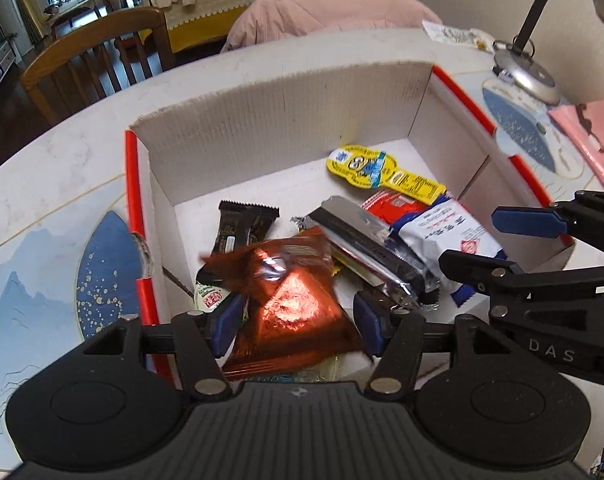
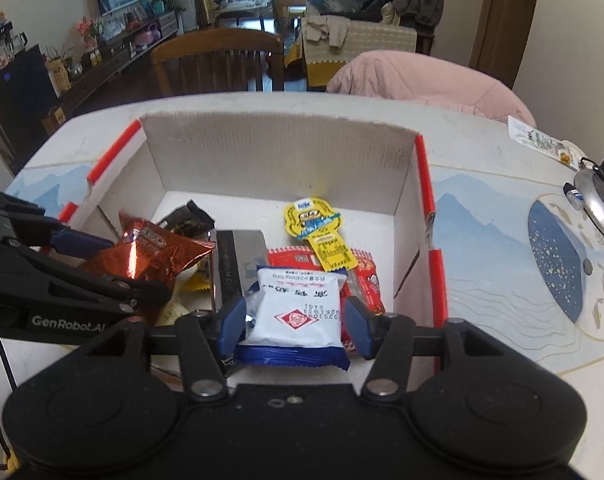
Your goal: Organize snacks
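A white cardboard box with red edges [image 1: 286, 120] [image 2: 278, 160] stands on the table and holds several snacks. My left gripper [image 1: 296, 320] is over its near left part, jaws around a shiny orange-brown packet [image 1: 290, 296] [image 2: 158, 252]. My right gripper [image 2: 294, 320] is over the near right part, jaws around a white packet with blue ends [image 2: 298, 312] [image 1: 446, 236]. A silver bar [image 1: 366, 248] [image 2: 234, 260], a yellow Minions packet [image 1: 378, 172] [image 2: 318, 232], a black packet [image 1: 242, 224] and a red packet [image 2: 362, 276] lie inside.
A desk lamp [image 1: 530, 72] [image 2: 598, 196] stands on the table to the right, with a pink sheet [image 1: 594, 136] near it. A wooden chair [image 1: 98, 56] [image 2: 218, 60] and a pink cushioned seat [image 1: 326, 12] [image 2: 422, 80] stand beyond the table.
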`<action>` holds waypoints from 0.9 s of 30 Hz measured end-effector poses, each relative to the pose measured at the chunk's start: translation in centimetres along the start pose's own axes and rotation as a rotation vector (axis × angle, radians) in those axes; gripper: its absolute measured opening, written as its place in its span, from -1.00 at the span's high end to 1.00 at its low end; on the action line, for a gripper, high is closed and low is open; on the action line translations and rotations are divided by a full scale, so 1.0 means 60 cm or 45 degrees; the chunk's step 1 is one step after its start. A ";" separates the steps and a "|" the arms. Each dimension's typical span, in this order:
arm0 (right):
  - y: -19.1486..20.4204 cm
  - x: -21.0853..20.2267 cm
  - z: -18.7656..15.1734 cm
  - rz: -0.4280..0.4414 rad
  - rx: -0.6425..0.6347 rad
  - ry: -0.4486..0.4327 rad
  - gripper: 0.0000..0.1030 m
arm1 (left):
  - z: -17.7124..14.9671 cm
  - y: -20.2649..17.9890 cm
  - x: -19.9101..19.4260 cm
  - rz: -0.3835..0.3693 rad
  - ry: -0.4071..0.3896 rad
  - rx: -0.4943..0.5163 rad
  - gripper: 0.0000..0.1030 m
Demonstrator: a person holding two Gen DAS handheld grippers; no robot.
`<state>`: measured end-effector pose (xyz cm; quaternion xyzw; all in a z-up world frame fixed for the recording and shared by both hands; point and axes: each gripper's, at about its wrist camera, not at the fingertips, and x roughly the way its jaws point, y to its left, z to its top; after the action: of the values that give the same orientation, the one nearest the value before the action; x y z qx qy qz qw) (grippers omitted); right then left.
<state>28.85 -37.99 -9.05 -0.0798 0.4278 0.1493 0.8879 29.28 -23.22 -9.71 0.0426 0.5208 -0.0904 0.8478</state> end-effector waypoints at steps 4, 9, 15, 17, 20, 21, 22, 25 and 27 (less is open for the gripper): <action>-0.001 -0.029 0.001 0.025 0.035 -0.044 -0.27 | -0.005 0.001 -0.028 0.015 -0.061 -0.012 -0.19; 0.010 -0.072 -0.002 0.057 0.039 -0.121 -0.53 | -0.015 0.005 -0.065 -0.009 -0.120 -0.035 -0.20; 0.019 -0.127 -0.009 0.114 0.067 -0.236 -0.73 | -0.032 0.000 -0.115 -0.034 -0.204 -0.022 -0.22; 0.024 -0.144 -0.011 0.125 0.071 -0.274 -0.78 | -0.038 0.000 -0.132 -0.031 -0.234 -0.027 -0.23; 0.031 -0.168 -0.015 0.129 0.072 -0.323 -0.86 | -0.050 0.004 -0.159 -0.029 -0.287 -0.034 -0.25; 0.033 -0.175 -0.017 0.131 0.076 -0.337 -0.87 | -0.054 0.005 -0.168 -0.032 -0.303 -0.039 -0.28; 0.036 -0.183 -0.019 0.137 0.081 -0.348 -0.88 | -0.057 0.008 -0.177 -0.035 -0.320 -0.044 -0.36; 0.043 -0.203 -0.021 0.153 0.088 -0.387 -0.92 | -0.068 0.013 -0.202 -0.038 -0.370 -0.044 -0.39; 0.047 -0.215 -0.024 0.142 0.091 -0.416 -0.98 | -0.076 0.016 -0.215 -0.046 -0.389 -0.045 -0.40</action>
<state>19.25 -38.27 0.15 0.0010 0.2865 0.1941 0.9382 19.78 -20.13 -0.30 0.0038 0.3878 -0.1019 0.9161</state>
